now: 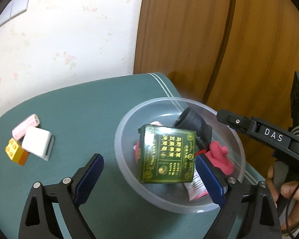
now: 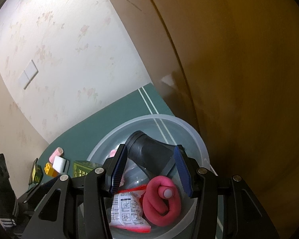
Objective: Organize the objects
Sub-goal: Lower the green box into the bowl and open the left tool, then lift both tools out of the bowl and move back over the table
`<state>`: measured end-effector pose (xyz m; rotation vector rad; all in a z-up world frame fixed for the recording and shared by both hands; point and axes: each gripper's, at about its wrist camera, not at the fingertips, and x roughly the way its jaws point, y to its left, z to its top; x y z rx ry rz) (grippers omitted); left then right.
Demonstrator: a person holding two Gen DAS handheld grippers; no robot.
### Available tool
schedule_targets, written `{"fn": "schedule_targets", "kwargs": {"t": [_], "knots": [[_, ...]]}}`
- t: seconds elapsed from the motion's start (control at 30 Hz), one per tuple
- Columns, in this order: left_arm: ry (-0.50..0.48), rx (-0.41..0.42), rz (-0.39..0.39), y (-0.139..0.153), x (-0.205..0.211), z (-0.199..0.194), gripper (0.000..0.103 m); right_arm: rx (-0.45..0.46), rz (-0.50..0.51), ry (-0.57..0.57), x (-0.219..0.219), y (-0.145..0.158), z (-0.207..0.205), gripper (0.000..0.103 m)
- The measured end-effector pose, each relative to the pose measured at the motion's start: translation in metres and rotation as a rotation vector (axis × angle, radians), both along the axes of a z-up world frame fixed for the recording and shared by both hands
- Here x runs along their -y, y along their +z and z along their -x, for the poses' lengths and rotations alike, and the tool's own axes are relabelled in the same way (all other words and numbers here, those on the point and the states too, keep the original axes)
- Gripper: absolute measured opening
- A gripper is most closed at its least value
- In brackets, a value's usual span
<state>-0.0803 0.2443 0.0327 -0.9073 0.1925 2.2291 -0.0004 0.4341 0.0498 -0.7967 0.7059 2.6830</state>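
A clear plastic bowl (image 1: 129, 171) stands on a green mat (image 1: 79, 107). In it lie a green box with gold print (image 1: 167, 157), a black funnel-shaped part (image 1: 191, 121), a pink foam twist (image 1: 219, 157) and a red-edged packet (image 1: 195, 187). My left gripper (image 1: 149, 177) is open, its jaws wide, just in front of the green box and apart from it. My right gripper (image 2: 151, 169) is open above the bowl (image 2: 195, 139), over the black part (image 2: 151, 155), the pink twist (image 2: 161, 201) and the packet (image 2: 127, 209).
Left of the bowl on the mat lie a pink hair roller (image 1: 26, 125), a white block (image 1: 37, 142) and a yellow-orange toy brick (image 1: 16, 151). A flowered wall (image 1: 59, 39) and a wooden door (image 1: 209, 39) stand behind. The mat's edge is just right of the bowl.
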Motion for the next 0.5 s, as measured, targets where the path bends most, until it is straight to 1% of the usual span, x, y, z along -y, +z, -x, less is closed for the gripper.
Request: {"fn": "schedule_targets", "kwargs": {"t": [0.1, 0.2, 0.3, 0.33, 0.5], "knots": [[0.009, -0.005, 0.016, -0.001, 0.004, -0.002, 0.096, 0.006, -0.011, 0.017, 0.006, -0.002, 0.003, 0.052], [0.023, -0.008, 0.020, -0.001, 0.010, -0.003, 0.098, -0.002, -0.041, 0.029, 0.012, -0.001, 0.003, 0.054], [0.043, -0.008, 0.012, 0.000, 0.020, -0.002, 0.100, -0.028, -0.070, 0.041, 0.018, 0.002, 0.001, 0.063], [0.051, -0.007, 0.008, 0.001, 0.024, -0.001, 0.101, -0.035, -0.079, 0.044, 0.020, 0.003, 0.001, 0.064], [0.091, 0.003, -0.002, 0.001, 0.040, 0.004, 0.101, -0.051, -0.101, 0.078, 0.029, 0.004, 0.003, 0.064]]}}
